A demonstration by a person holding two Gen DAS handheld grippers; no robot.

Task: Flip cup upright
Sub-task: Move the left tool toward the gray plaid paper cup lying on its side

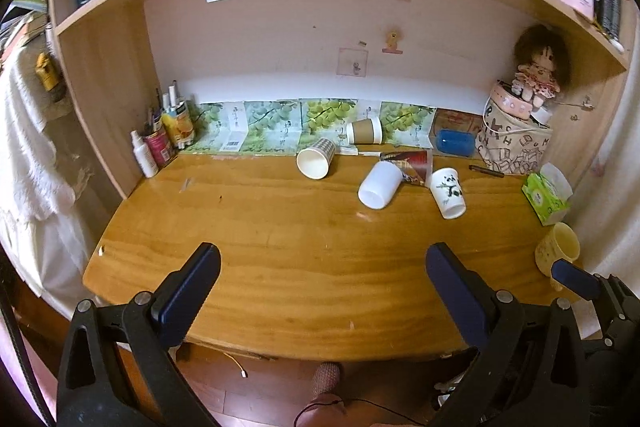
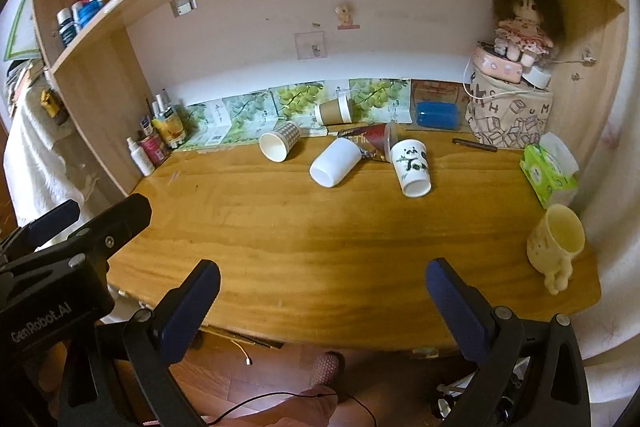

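Note:
Several cups lie on their sides on the wooden desk (image 1: 280, 267): a checkered paper cup (image 1: 316, 158) (image 2: 279, 145), a plain white cup (image 1: 379, 184) (image 2: 335, 162), a panda cup (image 1: 449, 192) (image 2: 412, 167) and a brown-sleeved paper cup (image 1: 365, 131) (image 2: 334, 111) at the back. A yellow mug (image 1: 558, 249) (image 2: 556, 241) stands upright at the right edge. My left gripper (image 1: 322, 259) is open and empty over the desk's front edge. My right gripper (image 2: 322, 273) is open and empty beside it, well short of the cups.
A red foil wrapper (image 2: 372, 139) lies between the white and panda cups. A green tissue box (image 2: 550, 173), a printed bag with a doll (image 2: 512, 119), a blue case (image 2: 436, 115) and a pen (image 2: 474, 145) are at right. Bottles and cans (image 1: 164, 135) stand at back left.

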